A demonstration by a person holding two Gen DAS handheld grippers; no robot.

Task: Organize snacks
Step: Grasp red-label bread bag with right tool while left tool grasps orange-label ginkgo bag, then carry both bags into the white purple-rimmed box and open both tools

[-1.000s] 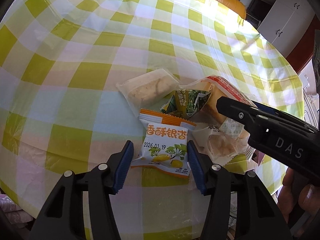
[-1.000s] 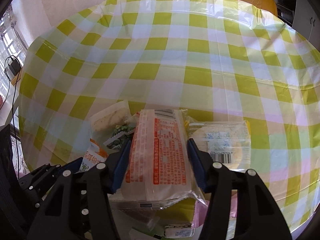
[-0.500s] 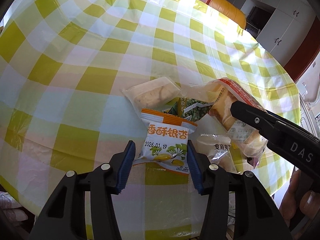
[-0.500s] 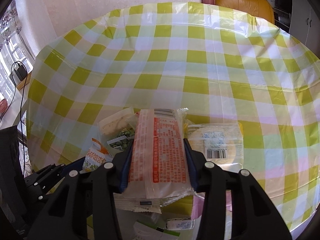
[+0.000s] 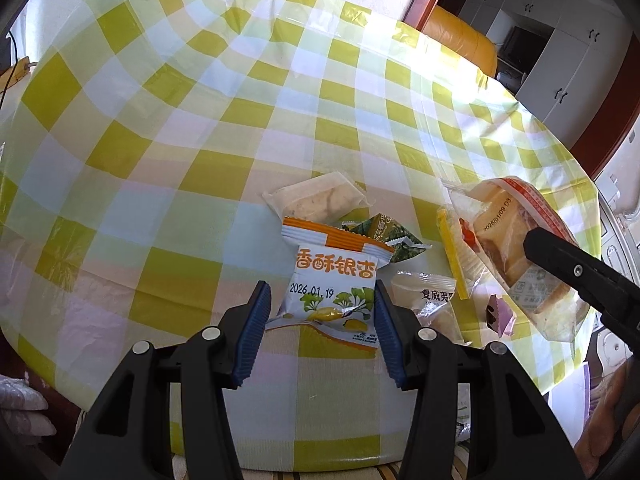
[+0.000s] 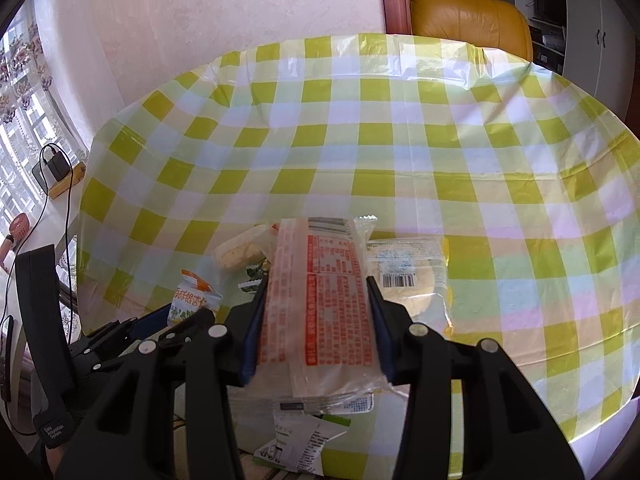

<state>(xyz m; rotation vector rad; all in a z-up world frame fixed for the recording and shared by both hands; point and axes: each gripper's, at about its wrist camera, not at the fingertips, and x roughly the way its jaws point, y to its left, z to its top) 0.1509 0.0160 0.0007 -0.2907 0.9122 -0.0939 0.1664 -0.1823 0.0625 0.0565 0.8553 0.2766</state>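
Observation:
My left gripper [image 5: 318, 312] is shut on a white and orange snack packet [image 5: 334, 280] with yellow fruit print, held above the near table edge. My right gripper [image 6: 316, 316] is shut on a long clear bread bag with red print [image 6: 320, 300], lifted off the table; it also shows in the left wrist view [image 5: 516, 248]. On the green checked tablecloth [image 5: 200, 120] lie a pale pastry packet [image 5: 316, 200], a green packet [image 5: 390, 234] and a clear packet with black print [image 5: 430, 296]. A flat clear packet with a barcode [image 6: 404, 276] lies right of the bread bag.
A small pink wrapper [image 5: 498, 314] lies near the front edge. More packets [image 6: 304, 436] lie below the right gripper. An orange chair [image 6: 468, 20] stands behind the table. White cupboards [image 5: 560, 52] stand at the far right. A charger and cable [image 6: 56, 168] sit at the left.
Both grippers rose and drew back from the table. The right jaws closed on the bread bag and lifted it. The left jaws narrowed onto the orange packet.

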